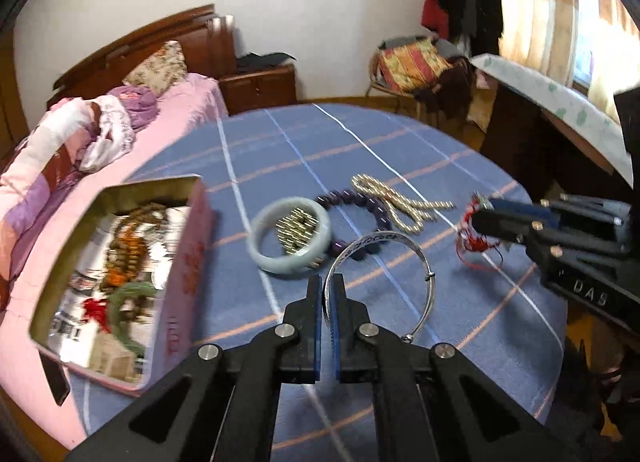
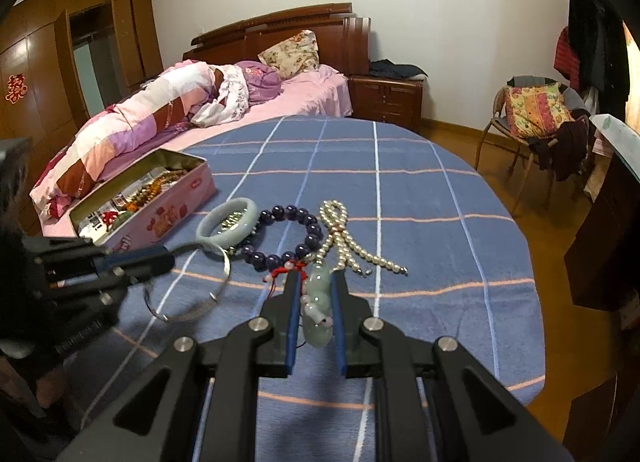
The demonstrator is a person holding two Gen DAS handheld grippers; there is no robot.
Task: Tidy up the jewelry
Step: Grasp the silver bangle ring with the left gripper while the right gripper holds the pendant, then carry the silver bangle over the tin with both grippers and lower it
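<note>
Two pieces are being gripped: the left hand-held gripper (image 1: pixel 329 286) is pinching the silver bangle (image 1: pixel 404 262), the right hand-held gripper (image 2: pixel 316 282) is clasping the jade pendant (image 2: pixel 320 298). At ten o'clock the pink tin (image 2: pixel 160 218) is sitting near the desk (image 2: pixel 440 190) edge; bare cloth is lying toward two o'clock.

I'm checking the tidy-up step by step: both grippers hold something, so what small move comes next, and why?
Probably carry the left gripper, shut on the silver bangle, over to the open pink tin beside it, which already holds jewelry.
</note>
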